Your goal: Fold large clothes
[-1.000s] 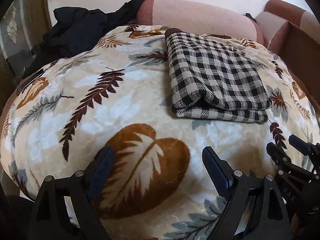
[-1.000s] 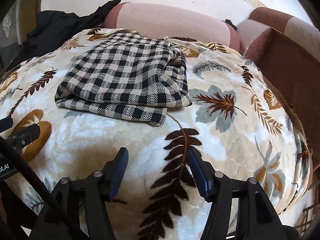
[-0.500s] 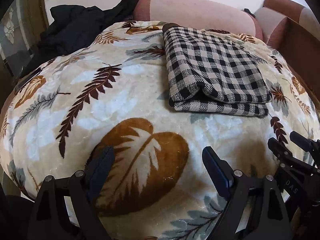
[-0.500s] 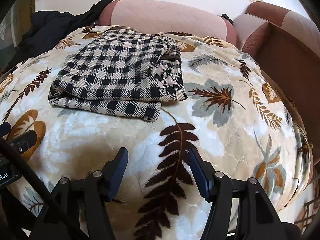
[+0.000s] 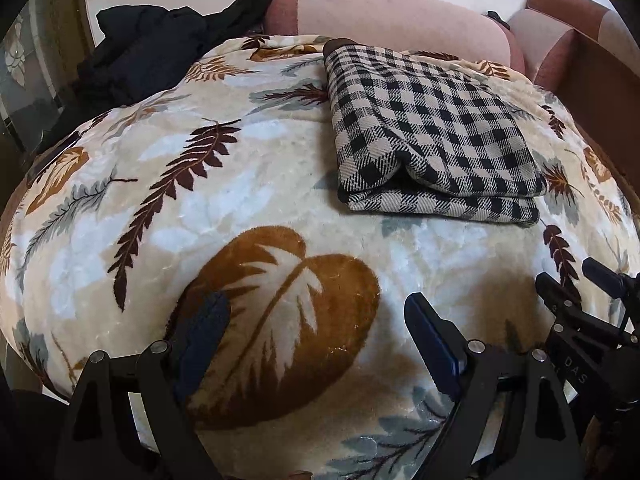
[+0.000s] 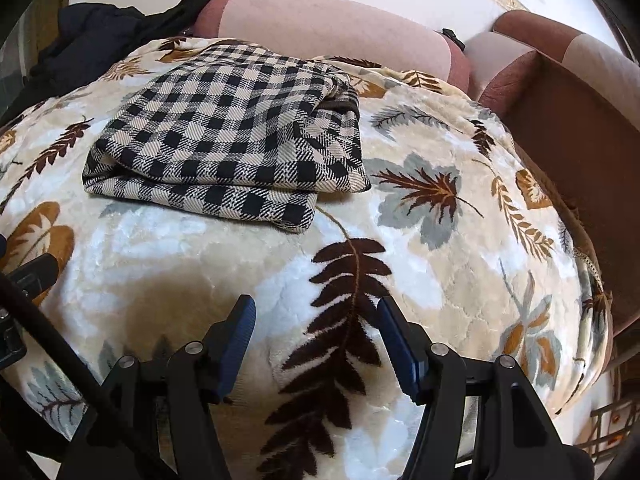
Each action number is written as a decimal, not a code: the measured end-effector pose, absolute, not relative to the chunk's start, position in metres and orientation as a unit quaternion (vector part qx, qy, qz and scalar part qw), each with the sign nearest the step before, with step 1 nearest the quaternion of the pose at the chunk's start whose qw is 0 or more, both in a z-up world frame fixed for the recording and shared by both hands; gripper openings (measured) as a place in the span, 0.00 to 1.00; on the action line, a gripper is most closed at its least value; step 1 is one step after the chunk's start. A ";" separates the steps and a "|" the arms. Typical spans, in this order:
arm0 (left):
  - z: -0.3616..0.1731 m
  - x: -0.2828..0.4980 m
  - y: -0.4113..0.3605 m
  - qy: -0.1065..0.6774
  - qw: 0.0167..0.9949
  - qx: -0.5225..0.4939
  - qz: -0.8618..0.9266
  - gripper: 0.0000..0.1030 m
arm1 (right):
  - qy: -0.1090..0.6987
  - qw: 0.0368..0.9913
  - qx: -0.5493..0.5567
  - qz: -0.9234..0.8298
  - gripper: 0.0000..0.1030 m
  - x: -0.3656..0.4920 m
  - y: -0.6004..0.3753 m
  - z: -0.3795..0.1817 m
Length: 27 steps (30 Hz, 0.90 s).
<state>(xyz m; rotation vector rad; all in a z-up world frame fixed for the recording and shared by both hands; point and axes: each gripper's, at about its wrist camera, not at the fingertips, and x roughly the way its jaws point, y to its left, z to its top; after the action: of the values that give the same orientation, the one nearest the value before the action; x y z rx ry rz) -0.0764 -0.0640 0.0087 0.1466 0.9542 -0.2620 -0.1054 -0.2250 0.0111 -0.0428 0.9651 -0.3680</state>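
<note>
While both tools hang spread and empty over the leaf-print blanket (image 5: 168, 216), the left tool (image 5: 316, 332) and right tool (image 6: 316, 340) sit side by side at its near edge. Beyond them lies the folded checked garment (image 6: 224, 148), its long fold edge running crosswise. It lies ahead-right of the left tool and ahead-left of the right, about equally near both; a black garment (image 5: 152, 48) is heaped farther back.

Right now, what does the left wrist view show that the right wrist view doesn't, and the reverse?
Only the left wrist view: the left hand-held gripper, open over a big brown leaf print, and the open pocket in the checked garment's near fold.

Only the right wrist view: the right hand-held gripper, open with nothing between its fingers, the blanket's right edge, and a wire rack beyond it.

Both: the folded checked garment on the leaf-print blanket, black clothing at the back left, and pink cushions behind.
</note>
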 end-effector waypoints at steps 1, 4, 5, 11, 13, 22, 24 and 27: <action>0.008 -0.077 -0.064 0.458 0.877 0.071 -0.126 0.85 | 0.461 0.869 -0.024 -0.177 0.67 -0.105 -0.224 0.011; 0.006 -0.078 -0.066 0.458 0.877 0.077 -0.125 0.85 | 0.461 0.869 -0.028 -0.177 0.69 -0.105 -0.223 0.012; 0.006 -0.078 -0.066 0.458 0.877 0.077 -0.125 0.85 | 0.461 0.869 -0.029 -0.177 0.69 -0.105 -0.222 0.012; 0.004 -0.078 -0.067 0.460 0.875 0.081 -0.125 0.85 | 0.464 0.867 -0.028 -0.178 0.69 -0.105 -0.222 0.011; 0.004 -0.079 -0.067 0.461 0.875 0.083 -0.125 0.85 | 0.465 0.867 -0.027 -0.178 0.69 -0.105 -0.223 0.011; 0.001 -0.078 -0.067 0.468 0.871 0.080 -0.127 0.85 | 0.466 0.866 -0.032 -0.180 0.71 -0.105 -0.223 0.009; -0.001 -0.078 -0.067 0.472 0.868 0.079 -0.129 0.85 | 0.466 0.866 -0.032 -0.180 0.71 -0.105 -0.223 0.009; -0.002 -0.079 -0.067 0.475 0.867 0.079 -0.130 0.85 | 0.466 0.866 -0.032 -0.179 0.71 -0.105 -0.222 0.009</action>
<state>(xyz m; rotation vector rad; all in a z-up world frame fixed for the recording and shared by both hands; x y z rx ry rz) -0.0787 -0.0674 -0.0021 0.1657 0.9951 -0.2727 -0.1048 -0.2225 0.0094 -0.0668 0.9770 -0.3758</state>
